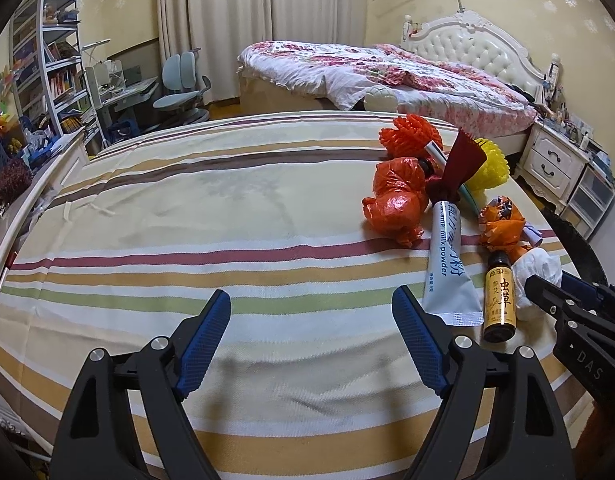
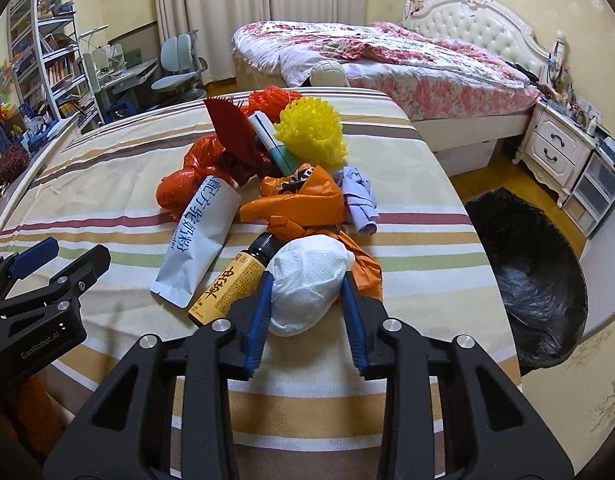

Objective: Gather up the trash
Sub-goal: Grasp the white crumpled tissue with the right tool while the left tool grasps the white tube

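Observation:
A heap of trash lies on a striped tablecloth [image 2: 407, 184]: a crumpled white paper wad [image 2: 307, 280], a small yellow-labelled bottle [image 2: 231, 284], a milk powder sachet [image 2: 199, 240], an orange plastic bag [image 2: 303, 200], a red bag [image 2: 179, 188], a yellow foam net [image 2: 311, 132] and purple paper [image 2: 359, 196]. My right gripper [image 2: 307, 300] has both blue pads pressed against the white wad's sides. My left gripper [image 1: 311, 308] stands open over bare cloth, left of the sachet [image 1: 447, 264] and bottle [image 1: 499, 300]. It holds nothing.
A bin lined with a black bag [image 2: 523, 272] stands on the floor past the table's right edge. A flowered bed [image 2: 387, 60], a nightstand [image 2: 555, 148], a desk chair [image 2: 179, 68] and bookshelves [image 2: 47, 52] lie beyond the table.

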`<state>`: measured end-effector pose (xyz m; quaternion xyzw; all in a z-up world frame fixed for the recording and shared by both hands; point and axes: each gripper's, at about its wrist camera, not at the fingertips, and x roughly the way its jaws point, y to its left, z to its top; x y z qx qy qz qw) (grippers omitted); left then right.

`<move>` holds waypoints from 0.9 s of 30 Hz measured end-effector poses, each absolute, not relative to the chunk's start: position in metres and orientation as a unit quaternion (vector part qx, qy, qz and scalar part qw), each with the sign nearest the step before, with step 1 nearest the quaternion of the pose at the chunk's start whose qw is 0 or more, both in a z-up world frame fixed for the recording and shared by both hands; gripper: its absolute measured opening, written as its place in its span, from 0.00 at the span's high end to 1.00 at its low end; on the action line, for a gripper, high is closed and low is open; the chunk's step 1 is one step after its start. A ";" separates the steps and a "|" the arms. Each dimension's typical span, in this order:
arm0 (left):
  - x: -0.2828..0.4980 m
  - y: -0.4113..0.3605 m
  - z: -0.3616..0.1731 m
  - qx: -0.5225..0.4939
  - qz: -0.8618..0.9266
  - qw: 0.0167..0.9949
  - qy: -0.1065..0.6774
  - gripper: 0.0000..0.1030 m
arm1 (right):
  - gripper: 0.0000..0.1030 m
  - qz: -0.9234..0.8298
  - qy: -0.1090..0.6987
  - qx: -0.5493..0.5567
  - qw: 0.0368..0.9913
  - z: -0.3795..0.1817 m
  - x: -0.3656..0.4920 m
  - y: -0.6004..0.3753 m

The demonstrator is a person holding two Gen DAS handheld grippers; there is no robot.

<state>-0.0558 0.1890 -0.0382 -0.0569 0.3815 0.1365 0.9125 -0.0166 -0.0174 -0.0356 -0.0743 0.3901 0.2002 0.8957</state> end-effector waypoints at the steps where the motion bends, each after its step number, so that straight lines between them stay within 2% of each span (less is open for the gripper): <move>1: -0.055 0.187 -0.040 -0.056 0.135 0.913 0.382 0.22 | 0.70 0.200 0.388 -0.075 0.896 -0.035 -0.017 -0.017; 27: -0.015 0.139 -0.044 -0.046 0.096 0.913 0.393 0.22 | 0.72 0.151 0.370 -0.032 0.916 -0.024 -0.006 -0.084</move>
